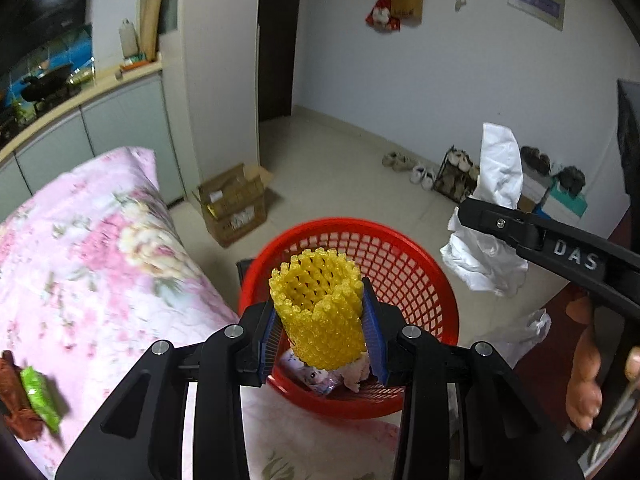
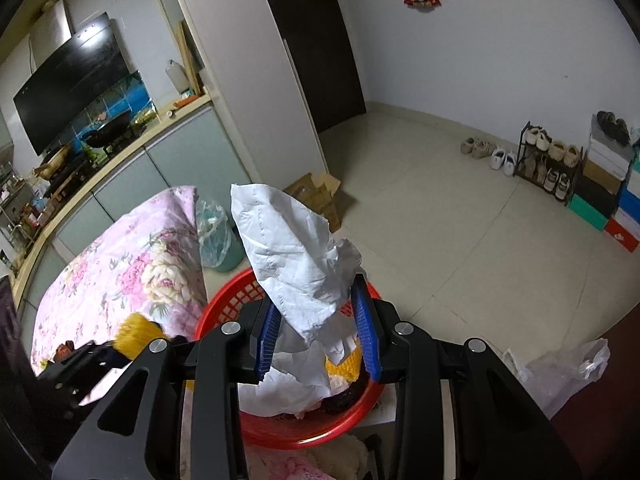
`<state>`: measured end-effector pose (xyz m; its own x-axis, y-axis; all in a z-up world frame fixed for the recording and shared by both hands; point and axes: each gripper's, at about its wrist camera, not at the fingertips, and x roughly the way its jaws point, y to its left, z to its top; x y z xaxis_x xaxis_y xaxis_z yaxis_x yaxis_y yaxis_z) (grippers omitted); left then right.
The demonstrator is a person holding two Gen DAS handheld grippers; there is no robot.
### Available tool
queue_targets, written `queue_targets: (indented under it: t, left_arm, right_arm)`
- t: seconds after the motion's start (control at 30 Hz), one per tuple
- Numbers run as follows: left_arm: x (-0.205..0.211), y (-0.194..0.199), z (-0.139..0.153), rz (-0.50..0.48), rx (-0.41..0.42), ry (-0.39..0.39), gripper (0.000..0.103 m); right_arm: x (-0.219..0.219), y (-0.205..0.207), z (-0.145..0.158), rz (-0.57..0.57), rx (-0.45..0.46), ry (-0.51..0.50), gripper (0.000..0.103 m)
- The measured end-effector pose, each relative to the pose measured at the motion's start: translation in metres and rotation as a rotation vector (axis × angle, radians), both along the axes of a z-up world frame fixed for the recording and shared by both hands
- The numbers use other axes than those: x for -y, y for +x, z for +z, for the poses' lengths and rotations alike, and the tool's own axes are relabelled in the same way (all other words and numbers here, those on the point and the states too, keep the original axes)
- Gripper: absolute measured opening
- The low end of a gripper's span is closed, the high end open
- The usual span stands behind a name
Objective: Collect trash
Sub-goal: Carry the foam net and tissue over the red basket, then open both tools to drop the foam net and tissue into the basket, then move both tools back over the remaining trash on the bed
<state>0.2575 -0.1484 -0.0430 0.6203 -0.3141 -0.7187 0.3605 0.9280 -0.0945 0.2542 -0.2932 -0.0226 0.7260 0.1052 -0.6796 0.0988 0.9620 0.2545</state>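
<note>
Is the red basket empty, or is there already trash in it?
Not empty. The red basket already holds a printed wrapper and other scraps at the bottom, seen below the yellow foam net.

The basket (image 1: 408, 264) is bright red with an open grid of holes, and the foam net (image 1: 320, 308) above it is yellow with a diamond mesh. The tissue (image 2: 296, 260) is plain white, while the cloth (image 1: 80, 240) is pale pink with a print of pink and cream flowers and grey-green leaves. Both grippers, left (image 1: 323, 336) and right (image 2: 318, 336), are black with blue ribbed pads (image 2: 366, 332), and on the cloth lie a green wrapper (image 1: 38, 396) and a brown one (image 1: 12, 400).
</note>
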Motion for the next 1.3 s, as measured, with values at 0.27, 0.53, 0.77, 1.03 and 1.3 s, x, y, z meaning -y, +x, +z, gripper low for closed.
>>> queue_targets:
  t: [0.27, 0.53, 0.77, 1.03, 1.3]
  left_arm:
    - [0.014, 0.009, -0.028, -0.023, -0.071, 0.016, 0.037]
    - [0.007, 0.002, -0.019, -0.01, -0.055, 0.0, 0.07]
    - [-0.018, -0.008, 0.007, 0.046, 0.023, -0.014, 0.077]
    - [-0.058, -0.035, 0.038, 0.124, 0.111, -0.042, 0.077]
    - [-0.092, -0.064, 0.058, 0.207, 0.186, -0.036, 0.082]
  right_arm:
    - [0.008, 0.01, -0.021, -0.003, -0.083, 0.08, 0.06]
    - [0.01, 0.004, -0.008, -0.013, -0.049, 0.094, 0.063]
    - [0.011, -0.002, 0.003, -0.01, -0.017, 0.1, 0.063]
    - [0.0, -0.015, 0.022, 0.026, 0.042, 0.094, 0.063]
    - [-0.024, -0.034, 0.041, 0.094, 0.124, 0.081, 0.07]
